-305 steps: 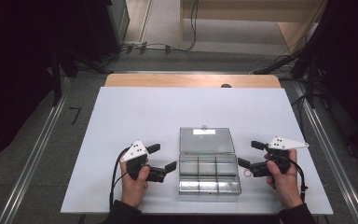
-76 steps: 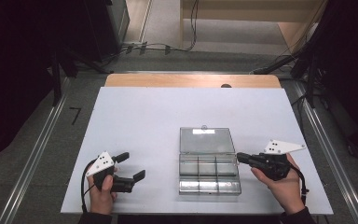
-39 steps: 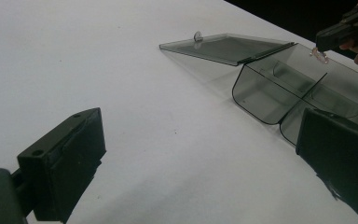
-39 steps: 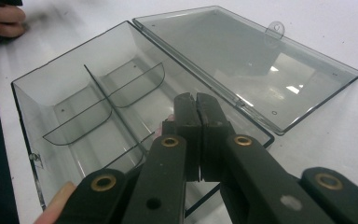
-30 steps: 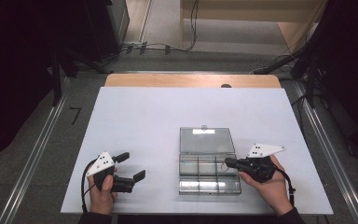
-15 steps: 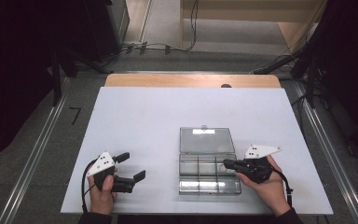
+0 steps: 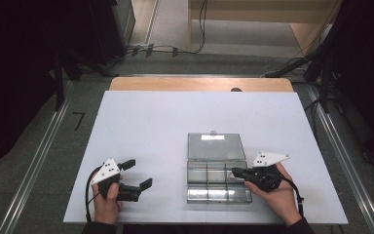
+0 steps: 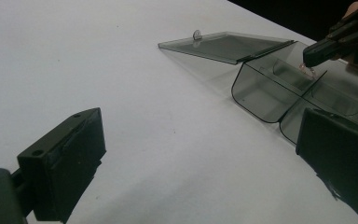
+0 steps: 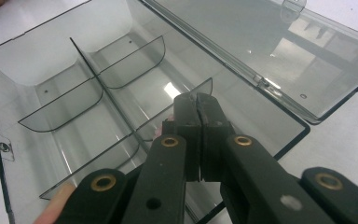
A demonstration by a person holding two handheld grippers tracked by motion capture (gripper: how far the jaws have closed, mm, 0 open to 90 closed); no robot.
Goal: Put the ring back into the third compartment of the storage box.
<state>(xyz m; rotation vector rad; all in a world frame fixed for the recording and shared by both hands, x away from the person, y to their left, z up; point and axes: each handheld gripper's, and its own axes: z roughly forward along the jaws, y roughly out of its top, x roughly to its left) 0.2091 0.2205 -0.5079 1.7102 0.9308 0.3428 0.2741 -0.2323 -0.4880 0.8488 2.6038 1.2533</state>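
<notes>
A clear smoky plastic compartment box (image 7: 217,197) lies open on the white table, its lid (image 7: 216,146) folded flat behind it. My right gripper (image 7: 234,171) is shut, its tips dipped over the box's right-hand back compartment (image 9: 135,65). In the right gripper view the jaws (image 9: 198,105) press together. A tiny pale pink bit (image 8: 306,69) shows just under those tips; whether it is held, I cannot tell. My left gripper (image 7: 139,174) rests open on the table left of the box, nothing between its jaws (image 8: 200,172).
The other compartments of the box (image 8: 256,93) look bare. White tabletop (image 7: 175,117) stretches behind and left of the box. A wooden strip (image 7: 199,84) runs along the far edge, with cables on the floor (image 7: 175,48) beyond.
The left gripper drew away from the box to the left and has stayed there. The right gripper shut and moved left, bringing its tips over the box; it has hardly shifted lately.
</notes>
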